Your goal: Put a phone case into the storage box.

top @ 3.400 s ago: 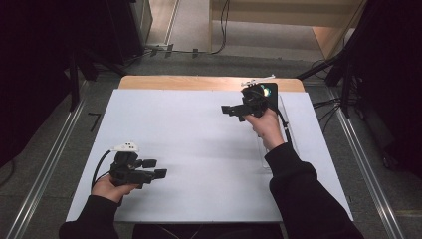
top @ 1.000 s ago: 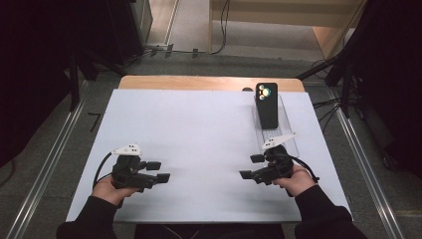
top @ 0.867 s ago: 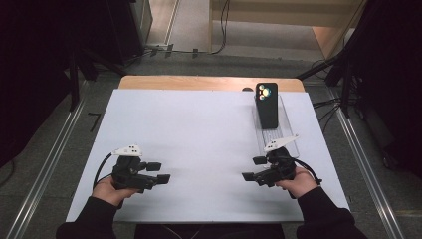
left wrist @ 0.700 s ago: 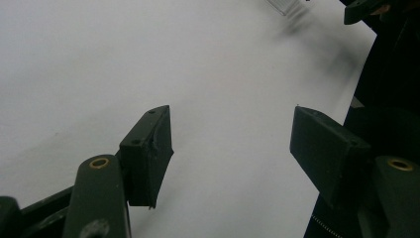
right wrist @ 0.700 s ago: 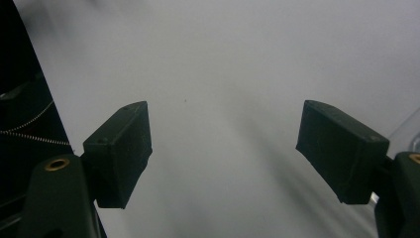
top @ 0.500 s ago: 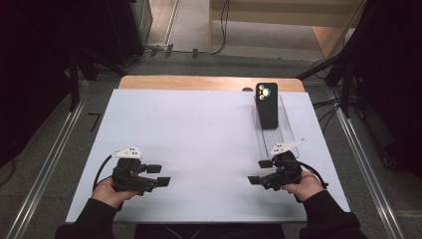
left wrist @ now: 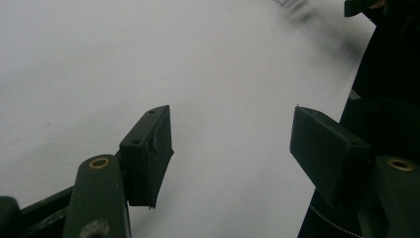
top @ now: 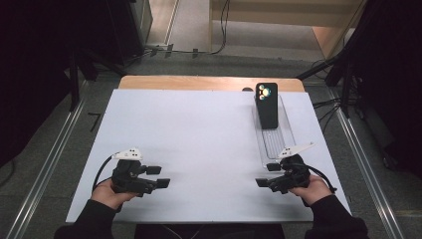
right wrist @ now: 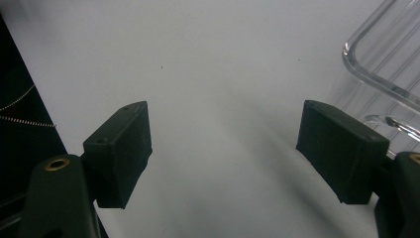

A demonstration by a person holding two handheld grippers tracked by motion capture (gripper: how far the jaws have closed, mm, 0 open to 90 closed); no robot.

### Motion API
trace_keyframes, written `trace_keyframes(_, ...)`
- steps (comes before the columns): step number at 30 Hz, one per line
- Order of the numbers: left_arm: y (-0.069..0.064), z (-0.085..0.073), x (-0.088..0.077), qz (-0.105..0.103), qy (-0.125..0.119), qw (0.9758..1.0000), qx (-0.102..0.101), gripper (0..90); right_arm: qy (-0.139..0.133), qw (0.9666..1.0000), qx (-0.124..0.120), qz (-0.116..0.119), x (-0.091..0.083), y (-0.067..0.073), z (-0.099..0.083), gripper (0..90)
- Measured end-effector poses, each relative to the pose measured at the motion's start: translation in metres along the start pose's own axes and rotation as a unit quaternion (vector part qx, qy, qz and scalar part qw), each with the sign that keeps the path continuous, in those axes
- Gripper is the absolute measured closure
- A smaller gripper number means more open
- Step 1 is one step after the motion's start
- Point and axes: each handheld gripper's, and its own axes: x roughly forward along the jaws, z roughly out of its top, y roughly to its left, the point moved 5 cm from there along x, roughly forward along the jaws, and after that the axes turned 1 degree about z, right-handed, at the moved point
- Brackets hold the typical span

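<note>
I have the left gripper (top: 158, 176) at seven o'clock on the white table (top: 199, 129) and the right gripper (top: 267, 175) at five o'clock, both with jaws spread wide and nothing between them. The black phone (top: 266, 105) lies at one o'clock, on the far end of a clear tray (top: 276, 144) whose near rim sits just beside my right gripper.

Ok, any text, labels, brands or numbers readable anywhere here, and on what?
None can be read.
Phone: its dark back shows camera lenses, no legible logo or lettering.
Clear tray: plain ribbed plastic, no marking visible.
White table: blank.
Left claw and right claw: black pads and brass rivets, no print visible.
</note>
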Motion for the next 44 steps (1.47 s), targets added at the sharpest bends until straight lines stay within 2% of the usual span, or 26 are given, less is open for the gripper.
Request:
trace_keyframes(13, 0.001, -0.001, 0.0, 0.001, 0.001, 1.0, -0.003, 33.3, 0.003, 0.9999, 0.008, -0.006, -0.002, -0.008, -0.006, 19.3)
trace_keyframes(44, 0.002, -0.002, 0.003, -0.001, 0.009, 1.0, -0.002, 33.3, 0.006, 0.9999, 0.009, -0.012, -0.001, -0.011, -0.006, 18.9)
